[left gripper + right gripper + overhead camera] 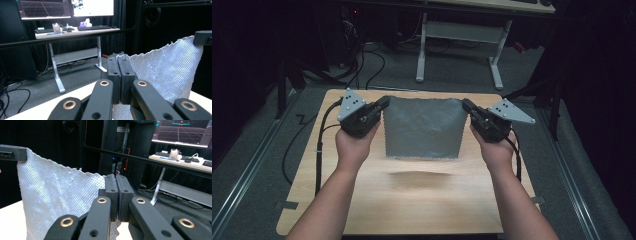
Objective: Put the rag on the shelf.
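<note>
Here, a person holds a grey cloth (422, 127) up above a wooden table (412, 205), one top corner pinched in each tool. The left gripper (383, 104) has its jaws pressed flat together on the cloth's upper left corner; the right gripper (468, 106) clamps the upper right corner the same way. The cloth hangs between them as a near-flat sheet, its lower edge clear of the tabletop, where a soft shadow lies beneath it.

By the look of it, the lifting and spreading are done: the sheet is taut along its top edge and free of folds. What seems left is to lay it down flat or fold it.

The high view gives the whole layout, both hands (355, 145) and the cloth's full outline. The left gripper view adds the weave: a dimpled, waffle-like texture on the cloth (167, 67) and a zigzag-cut top edge, with the far corner caught in the other gripper (203, 38). The right gripper view shows its own closed jaws biting the cloth (57, 195), and a desk with monitors (183, 131) behind.
</note>
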### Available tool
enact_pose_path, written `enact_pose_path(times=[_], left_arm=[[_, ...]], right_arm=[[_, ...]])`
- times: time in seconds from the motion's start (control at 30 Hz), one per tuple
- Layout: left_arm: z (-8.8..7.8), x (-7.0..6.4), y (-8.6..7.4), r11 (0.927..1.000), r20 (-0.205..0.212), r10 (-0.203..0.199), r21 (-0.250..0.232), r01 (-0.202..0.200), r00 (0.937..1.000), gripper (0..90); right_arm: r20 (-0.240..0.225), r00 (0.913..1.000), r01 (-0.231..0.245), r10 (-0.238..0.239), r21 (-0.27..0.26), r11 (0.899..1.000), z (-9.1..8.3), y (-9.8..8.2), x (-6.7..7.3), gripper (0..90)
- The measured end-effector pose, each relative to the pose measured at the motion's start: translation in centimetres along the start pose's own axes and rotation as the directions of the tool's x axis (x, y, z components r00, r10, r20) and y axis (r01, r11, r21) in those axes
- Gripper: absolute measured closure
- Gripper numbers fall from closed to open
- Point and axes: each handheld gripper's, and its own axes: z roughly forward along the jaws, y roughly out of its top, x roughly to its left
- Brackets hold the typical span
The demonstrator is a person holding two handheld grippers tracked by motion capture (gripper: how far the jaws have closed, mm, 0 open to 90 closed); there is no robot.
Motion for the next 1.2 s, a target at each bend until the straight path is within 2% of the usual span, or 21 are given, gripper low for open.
enact_pose_path(times=[0.03, 0.1, 0.17, 0.23, 0.33, 0.5, 0.57, 0.6, 0.73, 0.8, 0.87, 0.97, 1.0, 1.07, 1.1, 1.13, 1.17, 1.2], left_arm=[[0.3, 0.2, 0.2, 1.0, -0.002, 0.008, 0.004, -0.008, 1.0, 90.0], [0.8, 0.4, 0.5, 0.9999, -0.002, 0.013, 0.008, -0.013, 0.9999, 90.0], [1.5, 0.8, 1.0, 0.9993, -0.01, 0.035, 0.014, -0.035, 0.9993, 90.0], [2.3, 1.3, 1.5, 0.9997, -0.009, 0.023, -0.001, -0.023, 0.9997, 90.0], [2.9, 1.7, 1.9, 0.9996, -0.015, 0.029, -0.007, -0.029, 0.9995, 90.0], [4.7, 3.0, 2.4, 0.9995, -0.034, 0.03, 0.012, -0.03, 0.999, 90.0], [5.3, 3.4, 2.5, 0.9994, -0.042, 0.031, 0.017, -0.031, 0.9986, 90.0], [6.0, 3.8, 2.6, 0.999, -0.052, 0.036, 0.028, -0.035, 0.998, 90.0], [6.9, 4.6, 2.4, 0.9984, -0.061, 0.033, 0.048, -0.03, 0.9976, 90.0], [7.6, 5.1, 2.1, 0.9962, -0.07, 0.061, 0.067, -0.056, 0.9957, 90.0], [8.2, 5.5, 1.7, 0.9947, -0.085, 0.069, 0.082, -0.062, 0.994, 90.0], [9.3, 6.5, 0.8, 0.9919, -0.09, 0.045, 0.122, -0.034, 0.9949, 90.0], [9.8, 6.8, 0.3, 0.9896, -0.091, 0.034, 0.142, -0.021, 0.9953, 90.0], [10.5, 7.2, -0.4, 0.984, -0.093, 0.03, 0.177, -0.013, 0.9952, 90.0], [10.9, 7.5, -0.9, 0.9805, -0.091, 0.018, 0.197, 0.0, 0.9957, 90.0], [11.1, 7.7, -1.2, 0.9778, -0.087, 0.007, 0.209, 0.011, 0.9962, 90.0], [11.7, 8.2, -2.1, 0.9703, -0.074, -0.027, 0.238, 0.044, 0.9969, 90.0], [11.7, 8.2, -2.1, 0.9703, -0.074, -0.027, 0.238, 0.044, 0.9969, 90.0]], right_arm=[[0.003, 0.9998, -0.018, 0.018, -0.004, 1.0, 0.2, 0.3, -0.4, 89.4], [0.006, 0.9996, -0.026, 0.026, -0.005, 1.0, 0.3, 0.5, -0.6, 89.4], [0.01, 0.9996, -0.025, 0.025, -0.009, 1.0, 0.8, 0.9, -1.1, 89.5], [0.025, 0.9996, -0.013, 0.014, -0.018, 1.0, 1.4, 1.5, -1.5, 89.5], [0.03, 0.9994, -0.018, 0.019, -0.02, 1.0, 1.9, 1.9, -1.8, 89.5], [0.038, 0.9977, -0.054, 0.055, -0.028, 0.998, 3.8, 2.8, -3.1, 89.5], [0.039, 0.9978, -0.052, 0.053, -0.026, 0.998, 4.1, 2.9, -3.3, 89.5], [0.043, 0.9977, -0.051, 0.052, -0.019, 0.999, 4.9, 3.1, -3.5, 89.6], [0.046, 0.9972, -0.058, 0.059, -0.011, 0.998, 6.0, 3.2, -4.1, 89.6], [0.055, 0.9971, -0.052, 0.052, -0.001, 0.999, 6.9, 3.1, -4.3, 89.6], [0.053, 0.997, -0.057, 0.056, 0.014, 0.998, 7.7, 2.8, -4.4, 89.6], [0.057, 0.9967, -0.062, 0.058, 0.068, 0.996, 9.8, 1.5, -5.0, 89.6], [0.057, 0.9967, -0.062, 0.058, 0.068, 0.996, 9.8, 1.5, -5.0, 89.6], [0.058, 0.9972, -0.053, 0.046, 0.111, 0.992, 11.0, 0.6, -5.3, 89.6], [0.054, 0.9968, -0.065, 0.058, 0.141, 0.988, 11.7, -0.3, -5.5, 89.6], [0.054, 0.9968, -0.065, 0.058, 0.141, 0.988, 11.7, -0.3, -5.5, 89.6], [0.049, 0.9963, -0.078, 0.071, 0.156, 0.985, 12.3, -0.9, -5.8, 89.6], [0.049, 0.9959, -0.084, 0.077, 0.169, 0.982, 12.6, -1.2, -5.9, 89.6]])
